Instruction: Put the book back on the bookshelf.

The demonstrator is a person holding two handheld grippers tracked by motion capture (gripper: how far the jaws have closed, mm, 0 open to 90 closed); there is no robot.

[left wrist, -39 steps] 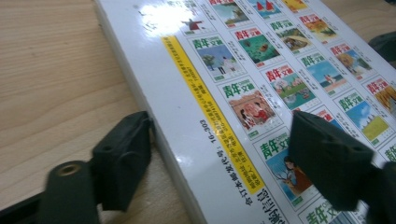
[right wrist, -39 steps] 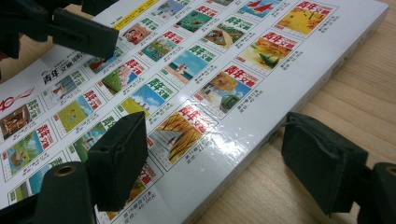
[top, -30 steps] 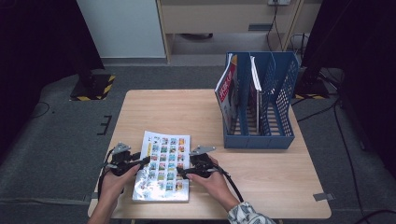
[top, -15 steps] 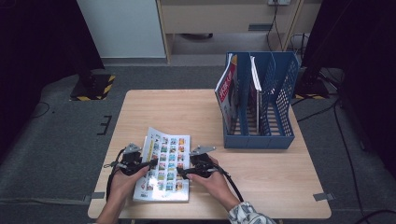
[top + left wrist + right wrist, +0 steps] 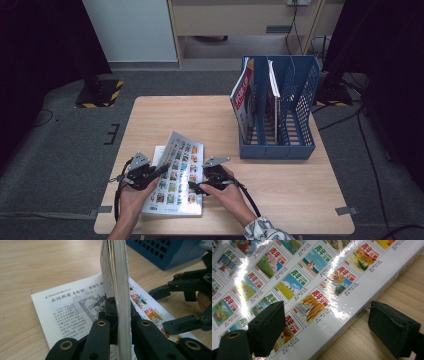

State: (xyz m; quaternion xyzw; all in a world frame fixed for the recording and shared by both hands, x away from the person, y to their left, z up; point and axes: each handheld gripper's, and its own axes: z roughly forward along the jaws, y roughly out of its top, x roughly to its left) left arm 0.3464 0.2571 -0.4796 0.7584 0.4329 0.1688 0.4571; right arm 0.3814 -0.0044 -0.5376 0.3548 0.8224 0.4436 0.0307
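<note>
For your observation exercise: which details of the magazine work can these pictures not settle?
- Left gripper view: the lifted pages run past the top edge; the left gripper hides the text beneath.
- Right gripper view: the magazine cover is cut off by the edges, with glare.
- High view: file rack titles too small.

Magazine (image 5: 176, 176) flat on the table near the front edge, glossy cover printed with a grid of small colourful cover thumbnails. Front section of pages lifted (image 5: 117, 290) and standing almost upright, edge-on, pinched between the left gripper (image 5: 117, 322) fingers; text page with a grey illustration exposed beneath, to the left of those fingers. Spine edge lying between the spread fingers of the right gripper (image 5: 324, 327), one finger (image 5: 265, 327) over the cover, the other off it, over bare wood.
</note>
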